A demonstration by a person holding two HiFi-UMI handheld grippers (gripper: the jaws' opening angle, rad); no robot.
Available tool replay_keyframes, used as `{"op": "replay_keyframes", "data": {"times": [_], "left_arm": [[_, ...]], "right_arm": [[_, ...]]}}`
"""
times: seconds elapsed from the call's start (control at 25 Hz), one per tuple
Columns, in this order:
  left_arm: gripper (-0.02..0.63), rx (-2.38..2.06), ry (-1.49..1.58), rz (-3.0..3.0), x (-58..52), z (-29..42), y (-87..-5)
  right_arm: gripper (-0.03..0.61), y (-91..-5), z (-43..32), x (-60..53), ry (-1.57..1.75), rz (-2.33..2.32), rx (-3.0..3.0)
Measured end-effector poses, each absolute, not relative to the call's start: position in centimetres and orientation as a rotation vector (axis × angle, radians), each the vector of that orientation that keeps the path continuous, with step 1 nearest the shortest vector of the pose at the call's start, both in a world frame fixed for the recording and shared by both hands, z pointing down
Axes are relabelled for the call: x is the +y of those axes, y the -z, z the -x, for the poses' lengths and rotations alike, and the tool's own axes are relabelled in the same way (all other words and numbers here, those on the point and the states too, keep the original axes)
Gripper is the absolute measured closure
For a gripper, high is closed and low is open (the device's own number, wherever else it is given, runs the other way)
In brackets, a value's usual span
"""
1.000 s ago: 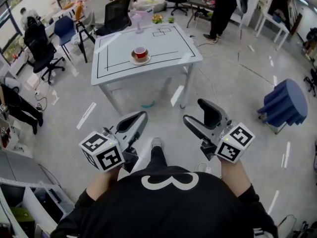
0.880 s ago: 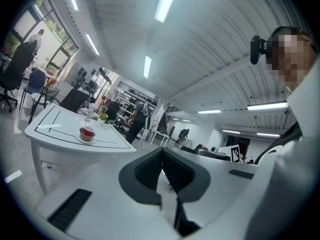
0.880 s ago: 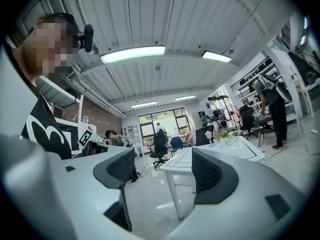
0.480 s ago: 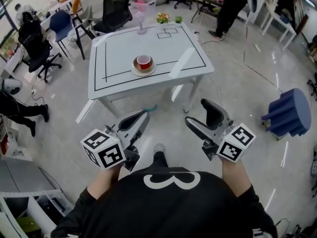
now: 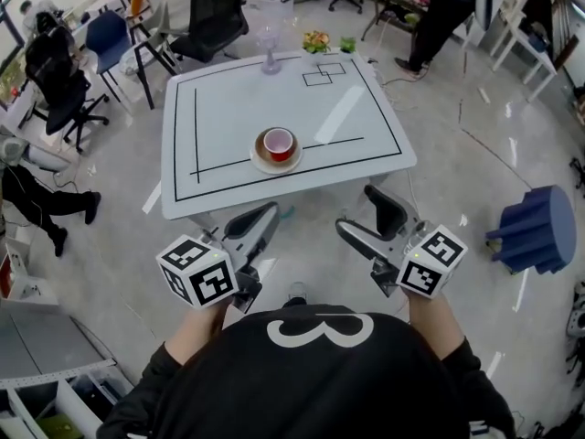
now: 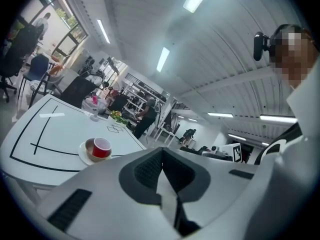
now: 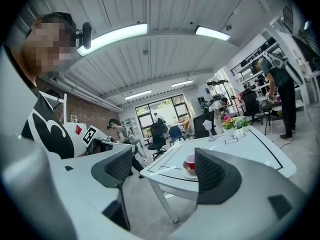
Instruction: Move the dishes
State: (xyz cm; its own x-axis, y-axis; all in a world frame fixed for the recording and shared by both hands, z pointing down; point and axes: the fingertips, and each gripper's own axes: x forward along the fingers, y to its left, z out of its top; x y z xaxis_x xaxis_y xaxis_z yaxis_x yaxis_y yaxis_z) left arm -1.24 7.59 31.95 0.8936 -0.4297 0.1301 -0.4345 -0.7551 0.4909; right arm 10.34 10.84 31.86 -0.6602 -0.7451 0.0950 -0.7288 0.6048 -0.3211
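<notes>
Left tongs (image 5: 263, 216): jaws pressed together, nothing in them. Right tongs (image 5: 358, 210): jaws spread wide, just been opening, nothing between the pads. Both sit low-centre in the head view, short of the table (image 5: 219, 99) edge and touching nothing.

Dishes: red cup (image 5: 279, 143) upright on a saucer (image 5: 259, 161), centre of frame, on the near half of the table, right at the black line taped across it. Stemmed glass (image 5: 271, 48) and small potted plants (image 5: 316, 41) sit at the far edge, top of frame, well apart from the cup.

Step, my read: approach phase, no grasp started, nothing moved yet.

Next move needs:
- Close the gap to the table, with the tongs over the near edge.
- Right tongs are ready; line the open jaws up on the saucer rim or the cup wall.
- Left tongs must open first if they are to take a share.
- Keep the saucer level if lifting it with the cup on top. Looks like the cup could slide or tip.
</notes>
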Motion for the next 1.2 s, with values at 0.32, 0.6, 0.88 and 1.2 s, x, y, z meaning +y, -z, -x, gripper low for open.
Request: {"op": "replay_keyframes", "data": {"times": [0.32, 0.6, 0.88, 1.2], "left_arm": [[0.612, -0.667, -0.032, -2.516, 3.5, 2.0, -32.9], [0.612, -0.724, -0.045, -2.509, 2.2, 2.6, -33.0], [0.612, -0.778, -0.041, -2.464, 0.1, 3.3, -33.4], [0.612, -0.844, -0.061, -2.409, -4.4, 3.5, -35.2]], "right_arm": [[0.201, -32.9, -9.6, 6.7, 0.545, 1.238, 2.794], [0.211, -33.5, -9.4, 4.7, 0.583, 1.201, 2.800], [0.216, -34.2, -8.7, 1.5, 0.649, 1.118, 2.826], [0.219, -36.9, -7.5, -3.7, 0.743, 1.016, 2.897]]}}
